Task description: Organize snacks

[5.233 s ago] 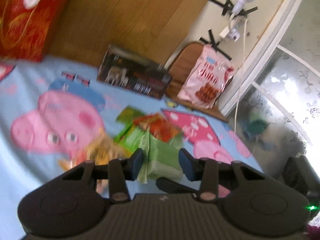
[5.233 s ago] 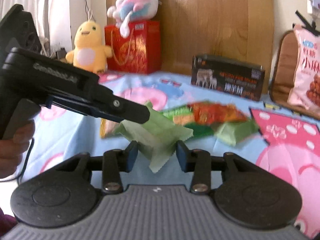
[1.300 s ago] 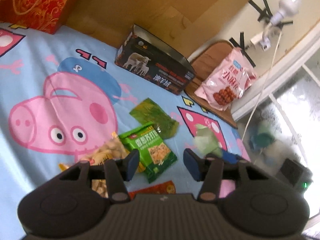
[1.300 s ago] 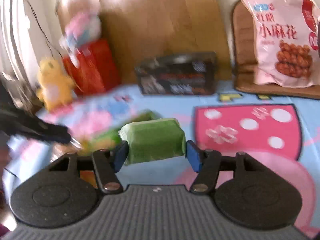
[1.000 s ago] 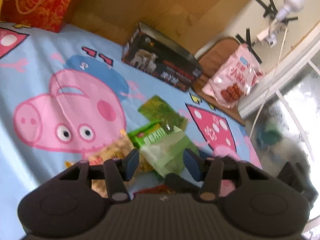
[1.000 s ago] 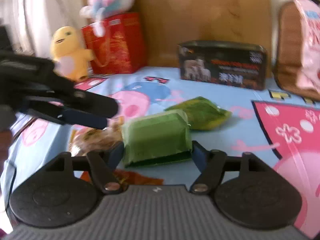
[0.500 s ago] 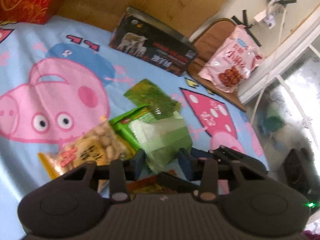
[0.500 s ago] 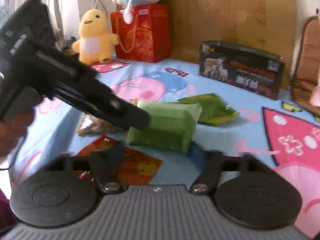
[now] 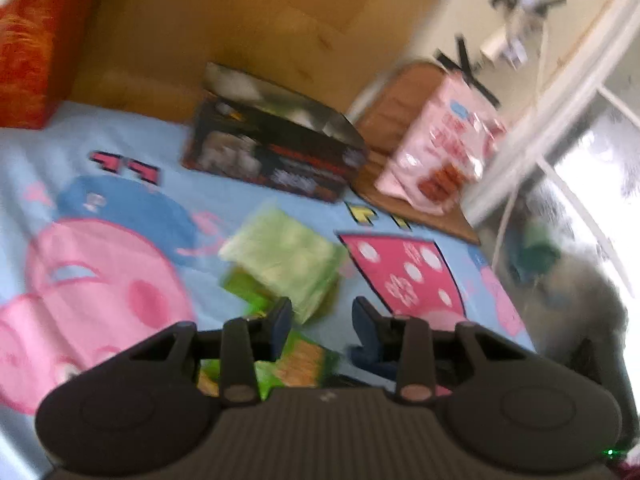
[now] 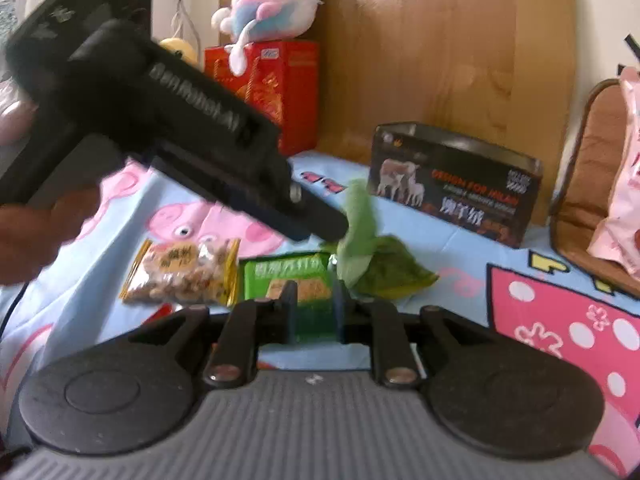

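Hand (image 10: pixel 28 236) at far left edge of right wrist view, blurred, cut off by frame, wrapped round handle of left tongs (image 10: pixel 324 230). Jaws just closed in, pinching pale green packet (image 10: pixel 356 228) by one end; packet hanging clear of pig-print sheet (image 10: pixel 100 280), above the other snacks. Same packet in left wrist view smeared by motion blur; exact contact with pads not resolvable there.

Behind tongs body: yellow plush (image 10: pixel 180 50) almost wholly hidden, only top showing. Pink-and-blue plush (image 10: pixel 272 4) on top of red gift bag (image 10: pixel 284 84), bag's left part covered by tongs.

On sheet, left to right: peanut packet (image 10: pixel 184 270) in clear wrap with gold ends; red wrapper (image 10: pixel 160 312) only a sliver, rest behind right tongs (image 10: pixel 314 304); green cracker packet (image 10: pixel 288 276), lower half behind those fingers; dark green packet (image 10: pixel 392 270), partly under the hanging one.

Right tongs: jaws just closing, narrow gap left, nothing gripped; cracker packet seen through gap, lying beyond.

Black box (image 10: pixel 452 188) standing open against wooden headboard (image 10: pixel 440 40); inside not visible. Brown cushion (image 10: pixel 580 184) and pink bag (image 10: pixel 620 208) cut off at right edge.
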